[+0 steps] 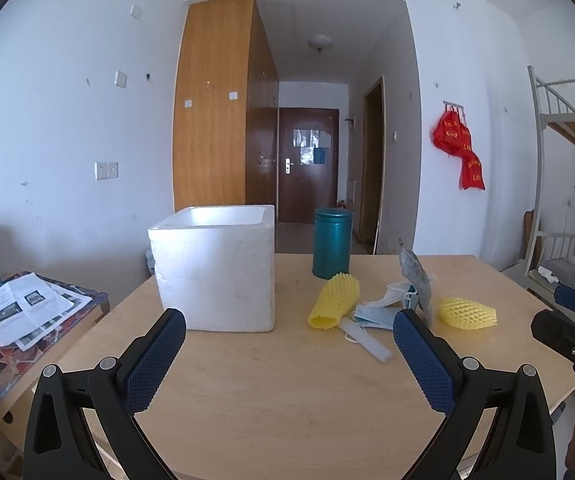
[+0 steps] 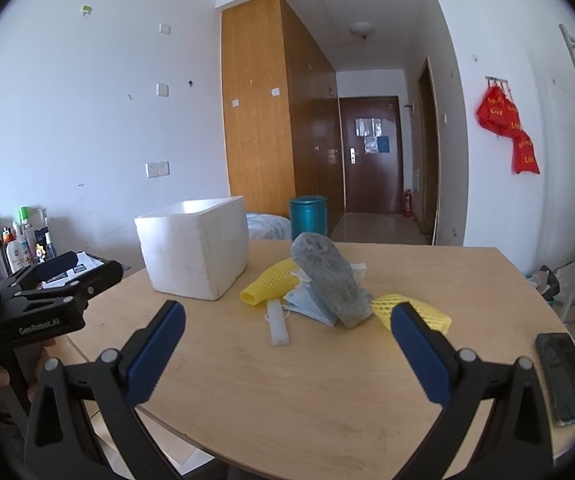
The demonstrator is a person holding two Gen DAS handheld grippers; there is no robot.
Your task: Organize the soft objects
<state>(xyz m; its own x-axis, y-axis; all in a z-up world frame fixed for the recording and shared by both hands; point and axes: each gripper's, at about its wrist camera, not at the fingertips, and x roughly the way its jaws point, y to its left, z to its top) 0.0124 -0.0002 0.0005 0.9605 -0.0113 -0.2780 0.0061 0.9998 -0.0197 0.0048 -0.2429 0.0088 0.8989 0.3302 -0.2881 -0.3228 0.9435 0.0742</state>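
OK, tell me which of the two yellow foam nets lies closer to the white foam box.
The tube-shaped yellow net, left of the mask and grey sock pile, beside the white foam box. The flatter yellow net lies right of the pile, farther away.

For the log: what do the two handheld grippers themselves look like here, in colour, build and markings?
Both match: the left gripper and right gripper have matte black plastic linkage arms with triangular cut-outs and round silver-grey pivot pins. Each finger carries a long navy-blue pad with a fine cross-hatched grip texture. Seen from the right wrist view, the left gripper's black body bears white "GenRobot.AI" lettering. No cables show.
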